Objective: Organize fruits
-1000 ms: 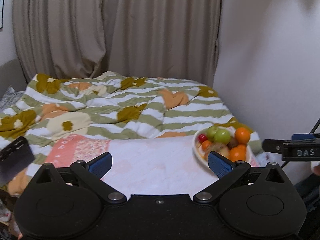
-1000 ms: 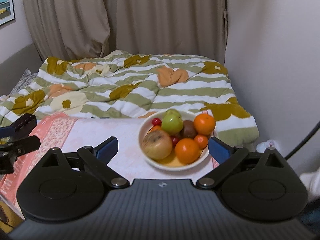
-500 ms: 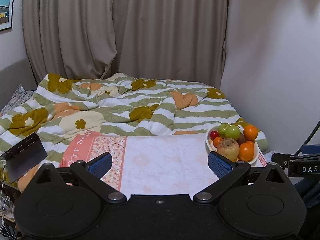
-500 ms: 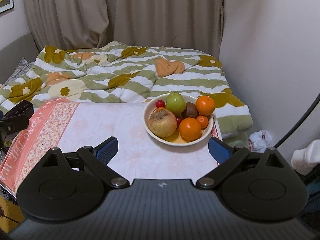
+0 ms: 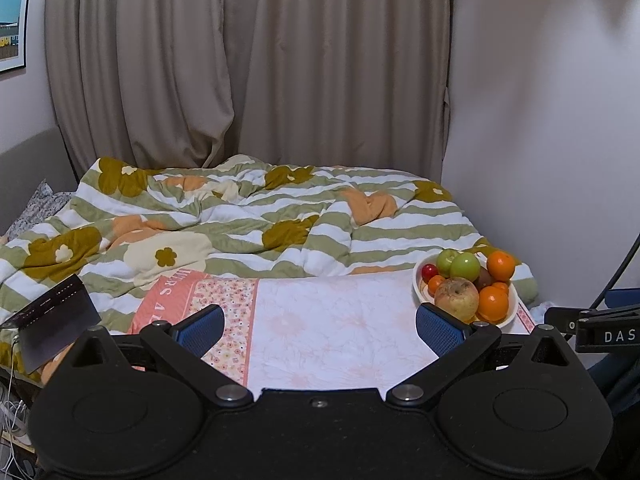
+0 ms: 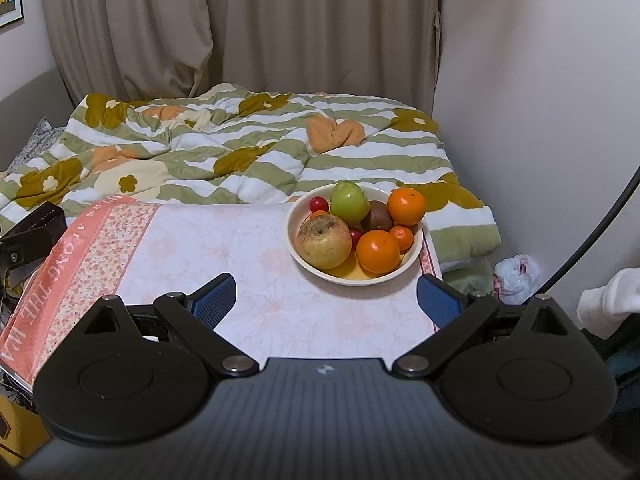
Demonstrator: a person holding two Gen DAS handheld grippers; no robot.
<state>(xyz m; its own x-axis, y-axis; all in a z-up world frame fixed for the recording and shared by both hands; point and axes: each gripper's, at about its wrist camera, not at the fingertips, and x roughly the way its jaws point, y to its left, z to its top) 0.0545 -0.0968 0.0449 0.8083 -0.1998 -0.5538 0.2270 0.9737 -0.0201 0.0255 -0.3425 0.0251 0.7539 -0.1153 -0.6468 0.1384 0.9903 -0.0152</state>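
A cream bowl (image 6: pixel 320 270) (image 5: pixel 418 286) of fruit sits at the far right of a table with a pink floral cloth (image 6: pixel 224 248) (image 5: pixel 332 320). It holds a large brownish apple (image 6: pixel 324 240) (image 5: pixel 457 298), a green apple (image 6: pixel 349 202) (image 5: pixel 465 267), several oranges (image 6: pixel 378 251) (image 5: pixel 493 303), a brown kiwi (image 6: pixel 378 215) and small red fruits (image 6: pixel 319 203) (image 5: pixel 430 270). My right gripper (image 6: pixel 326 296) stands open just before the bowl, nothing between its fingers. My left gripper (image 5: pixel 320 326) is open over the cloth's middle, left of the bowl.
Behind the table lies a bed with a striped floral quilt (image 5: pixel 248 220) (image 6: pixel 240 148), curtains and a white wall beyond. A black device (image 5: pixel 56 320) sits at the left edge. The right gripper's side (image 5: pixel 600 330) shows at the far right. A white plastic bag (image 6: pixel 516 276) lies on the floor.
Both grippers have pulled back and risen, so the bowl and table appear farther away and more of the cloth shows. Both stay open; the fruit has not moved.
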